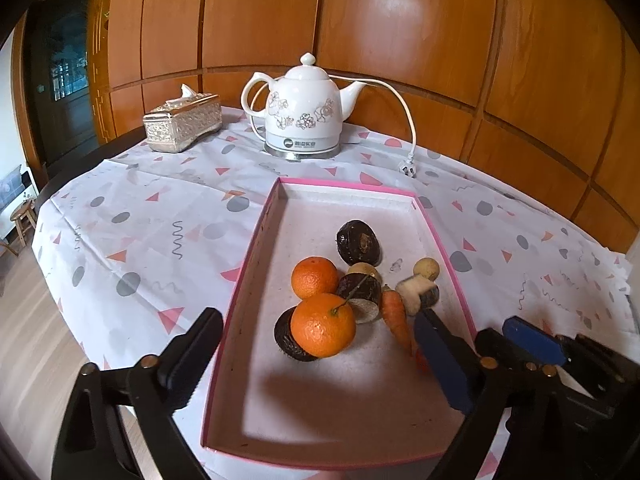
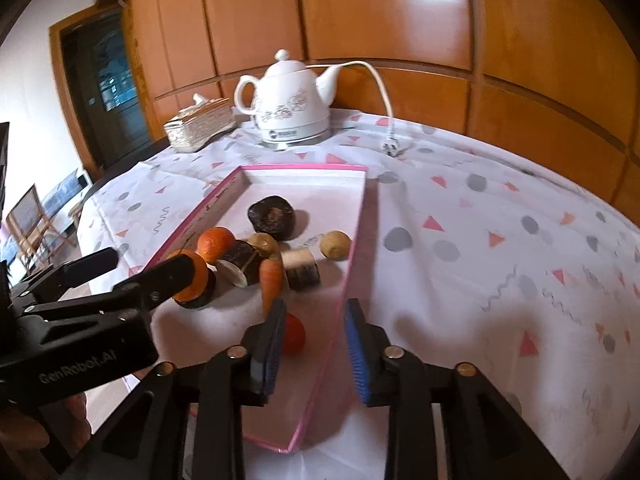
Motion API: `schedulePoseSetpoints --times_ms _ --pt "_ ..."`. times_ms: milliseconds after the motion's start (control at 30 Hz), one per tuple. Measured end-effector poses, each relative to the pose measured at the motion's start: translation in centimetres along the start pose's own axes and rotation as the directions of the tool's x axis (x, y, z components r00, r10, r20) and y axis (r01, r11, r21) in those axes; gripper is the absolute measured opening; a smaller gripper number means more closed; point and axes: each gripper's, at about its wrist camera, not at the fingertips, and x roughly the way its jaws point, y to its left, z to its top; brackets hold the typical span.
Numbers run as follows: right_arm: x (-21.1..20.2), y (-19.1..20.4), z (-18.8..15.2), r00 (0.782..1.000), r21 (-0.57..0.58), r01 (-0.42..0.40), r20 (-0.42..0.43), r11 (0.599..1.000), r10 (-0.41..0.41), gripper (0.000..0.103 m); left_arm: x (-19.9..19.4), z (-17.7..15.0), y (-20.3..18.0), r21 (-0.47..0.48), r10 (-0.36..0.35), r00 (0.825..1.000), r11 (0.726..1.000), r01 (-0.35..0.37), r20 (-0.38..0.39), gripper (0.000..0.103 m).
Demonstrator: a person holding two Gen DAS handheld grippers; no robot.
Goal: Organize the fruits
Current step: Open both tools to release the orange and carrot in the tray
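Note:
A pink-rimmed tray point(image 1: 256, 248) holds two oranges point(image 1: 315, 278) point(image 1: 323, 325), a carrot point(image 1: 396, 316), dark brown round pieces point(image 1: 357, 242), beige balls point(image 1: 426, 268) and a pale cut chunk point(image 1: 420, 294). My left gripper point(image 1: 318, 316) stands wide open over the tray's near end. The near orange lies ahead between its fingers, untouched. My right gripper point(image 2: 316, 306) is slightly open with nothing gripped. It straddles the tray's right rim point(image 2: 354, 240), left finger inside. A small red fruit point(image 2: 294, 334) lies in the tray just beyond that finger.
A white electric kettle point(image 1: 304, 112) with its cord and plug point(image 1: 408, 168) stands behind the tray, and a silver tissue box point(image 1: 182, 122) at the back left. The patterned tablecloth point(image 1: 140, 240) covers a round table. Wooden wall panels rise behind.

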Motion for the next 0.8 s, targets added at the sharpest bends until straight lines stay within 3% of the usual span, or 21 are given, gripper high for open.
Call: schedulePoseSetpoints --times_ms 100,600,800 --pt "-0.4 -0.2 -0.6 1.0 0.015 0.031 0.003 0.999 -0.031 0.03 -0.6 -0.2 -0.2 0.004 0.01 1.0 1.0 -0.01 0.015 0.103" --pt "-1.4 -0.7 -1.0 0.996 0.042 0.086 0.015 0.995 -0.087 0.034 -1.9 -0.2 -0.5 0.007 0.034 0.999 0.999 -0.034 0.043 0.103" --pt "-1.6 -0.2 -1.1 0.995 0.024 0.093 0.024 0.995 -0.093 0.034 -2.1 0.0 -0.5 0.008 0.093 0.994 0.996 -0.094 0.061 0.103"
